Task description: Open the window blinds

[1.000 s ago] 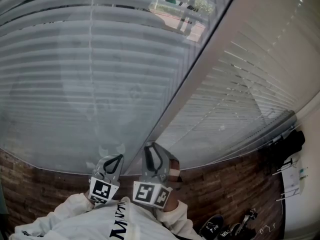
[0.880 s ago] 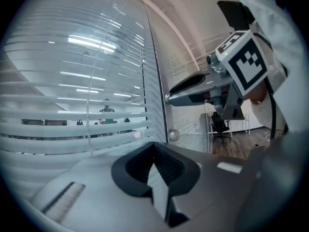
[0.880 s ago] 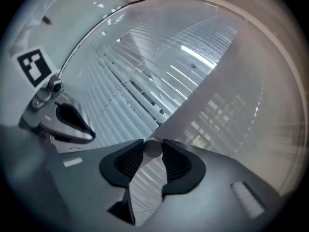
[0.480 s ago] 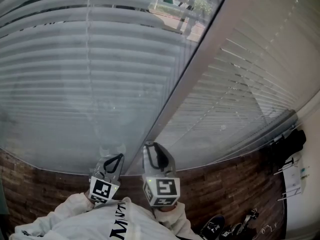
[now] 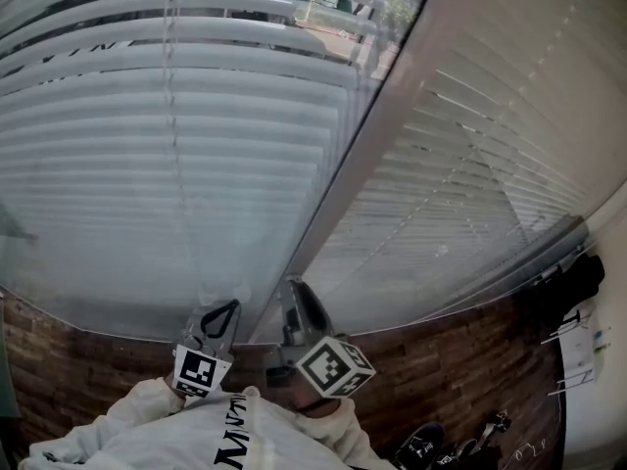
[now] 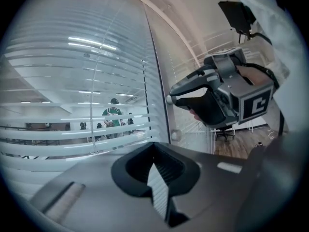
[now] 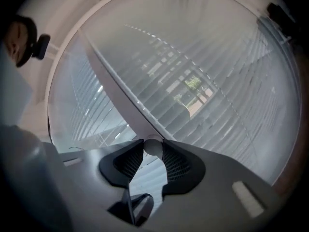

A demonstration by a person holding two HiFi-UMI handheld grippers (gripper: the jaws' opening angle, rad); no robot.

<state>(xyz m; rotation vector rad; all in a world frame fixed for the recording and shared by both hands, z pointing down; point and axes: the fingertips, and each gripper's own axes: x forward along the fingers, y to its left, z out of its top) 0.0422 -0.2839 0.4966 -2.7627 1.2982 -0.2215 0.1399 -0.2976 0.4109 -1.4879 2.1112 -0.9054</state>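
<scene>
R gripper (image 5: 294, 290) rolled, fingers (image 7: 176, 166) clamp blind wand (image 7: 153, 147); L gripper (image 5: 227, 309) level, fingers (image 6: 133, 166) closed.

Large black letters stand on the white sweatshirt (image 5: 233, 446), cut off and upside down, not surely readable; no other writing is legible.

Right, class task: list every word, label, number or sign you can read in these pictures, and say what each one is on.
Top: black print, partly hidden and seen at an angle, cannot be read for sure.
Left cube and right cube: square markers only, no words.
White items at far right: marks too small to read.
No other text shows.
</scene>
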